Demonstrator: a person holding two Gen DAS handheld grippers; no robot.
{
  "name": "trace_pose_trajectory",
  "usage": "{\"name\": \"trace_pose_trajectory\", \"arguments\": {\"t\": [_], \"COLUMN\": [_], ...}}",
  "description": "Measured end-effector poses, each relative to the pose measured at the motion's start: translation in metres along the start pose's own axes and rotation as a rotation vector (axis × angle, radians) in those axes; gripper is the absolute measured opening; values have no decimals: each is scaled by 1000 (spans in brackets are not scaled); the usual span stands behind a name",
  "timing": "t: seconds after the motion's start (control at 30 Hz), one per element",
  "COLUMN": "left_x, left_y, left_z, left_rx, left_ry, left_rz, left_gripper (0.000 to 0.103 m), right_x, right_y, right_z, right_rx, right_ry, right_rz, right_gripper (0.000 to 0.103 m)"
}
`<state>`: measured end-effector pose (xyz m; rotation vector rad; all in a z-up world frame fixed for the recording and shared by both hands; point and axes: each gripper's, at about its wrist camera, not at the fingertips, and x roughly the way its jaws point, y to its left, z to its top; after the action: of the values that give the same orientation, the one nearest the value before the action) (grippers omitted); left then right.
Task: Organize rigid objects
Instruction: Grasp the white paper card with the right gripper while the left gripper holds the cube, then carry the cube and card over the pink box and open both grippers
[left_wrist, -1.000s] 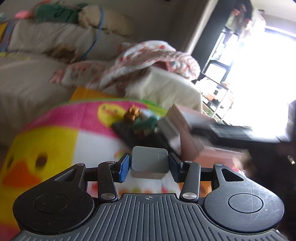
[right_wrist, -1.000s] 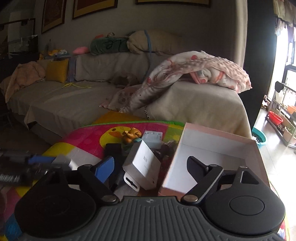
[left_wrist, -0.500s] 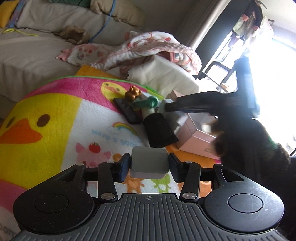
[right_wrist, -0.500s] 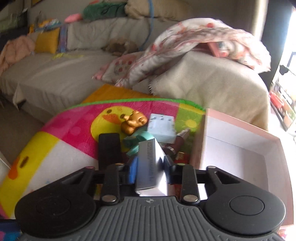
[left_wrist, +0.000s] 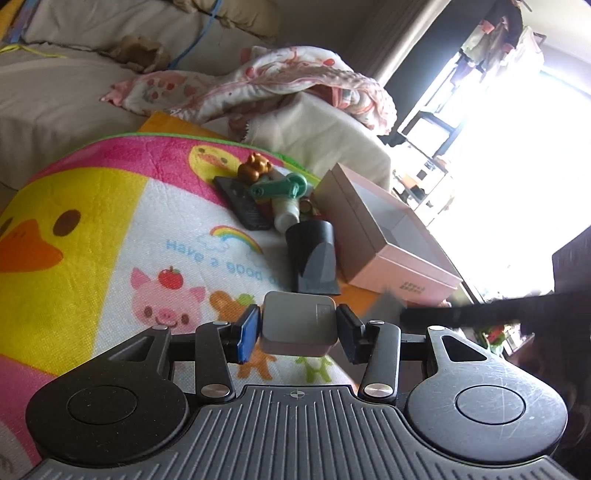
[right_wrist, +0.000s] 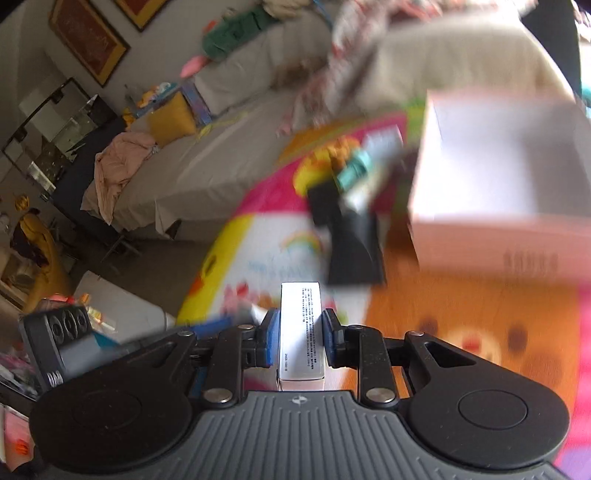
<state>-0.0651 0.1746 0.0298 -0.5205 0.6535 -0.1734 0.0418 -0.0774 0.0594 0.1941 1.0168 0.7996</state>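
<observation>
Your right hand-held gripper (right_wrist: 300, 345) has just closed on the white box (right_wrist: 301, 332) at lower centre; your left hand-held gripper (left_wrist: 295, 330) clamps the grey case (left_wrist: 298, 323). You seem mid-carry; next, I think, bring both above the pink box (left_wrist: 373, 236), right of centre, then open.

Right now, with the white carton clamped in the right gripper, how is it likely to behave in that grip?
The white carton looks like thin card, so it is probably light and may dent under hard pressure. The right gripper pinches its narrow faces, so it likely stays square. Its flat, smooth sides could slip a little if swung fast.
</observation>
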Motion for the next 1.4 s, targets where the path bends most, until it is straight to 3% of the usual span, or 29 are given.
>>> {"name": "trace_pose_trajectory", "arguments": {"t": [0.13,0.2,0.23,0.27,0.3,0.37,0.43,0.7,0.73,0.8,1.0,1.1,1.2,1.3,1.4], "left_x": [-2,-1,-1,-1,0,0,-1,-13,-13,-14,-15,-9,4,23,55], "left_y": [-1,-2,-4,-5,-7,-13,-20,-41,-42,-48,-75,-96,-118,-143,-164], "left_z": [-1,-2,-3,-4,-6,-10,-14,-25,-26,-29,-29,-11,24,65,109], "left_rx": [8,16,22,28,37,62,96,227,239,263,337,370,405,446,410], "left_ry": [13,23,29,35,42,58,75,124,132,151,202,179,104,-11,-59], "left_rz": [8,10,9,10,10,12,18,65,67,67,-45,-108,-131,-142,-178], "left_gripper": [50,50,50,50,50,50,50,50,50,50,50,50,50,50,50], "right_x": [-7,-16,-19,-22,-23,-21,-16,15,19,17,-20,-58,-92,-111,-114], "right_y": [-5,4,10,14,21,30,33,19,17,15,18,12,4,-5,-13], "right_z": [-27,-39,-46,-52,-59,-68,-72,-69,-69,-72,-86,-85,-74,-51,-19], "right_rx": [-52,-141,-198,-268,-327,-425,-456,-339,-322,-325,-393,-392,-374,-371,-357], "right_ry": [-30,-64,-90,-128,-157,-173,-155,-101,-97,-89,-127,-206,-316,-418,-488], "right_rz": [-122,-198,-245,-298,-340,-391,-384,-337,-320,-301,-327,-374,-435,-505,-546], "right_gripper": [34,58,78,89,90,90,90,90,88,71,68,68,68,68,68]}}
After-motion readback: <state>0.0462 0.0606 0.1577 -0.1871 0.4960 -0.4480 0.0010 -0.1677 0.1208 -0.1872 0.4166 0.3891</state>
